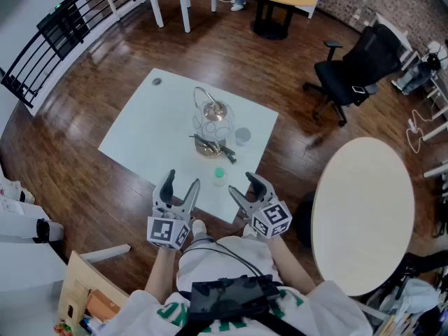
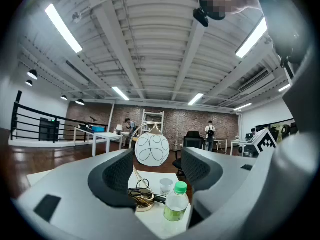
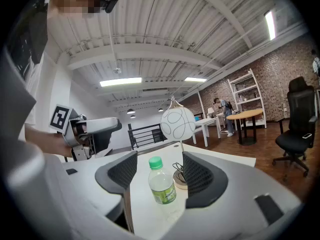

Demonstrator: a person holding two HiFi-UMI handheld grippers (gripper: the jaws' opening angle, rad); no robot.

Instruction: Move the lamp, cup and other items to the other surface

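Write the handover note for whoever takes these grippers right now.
Left gripper: open, empty, over the near edge of the square table.
Right gripper: open, empty, lined up on the bottle but not touching it.
Items: the lamp, with a cable bunched on its base, the cup and the bottle all stand on the square table.
Done: nothing is on the round table yet.
Left: carry everything across; the bottle looks like the likely first pick.
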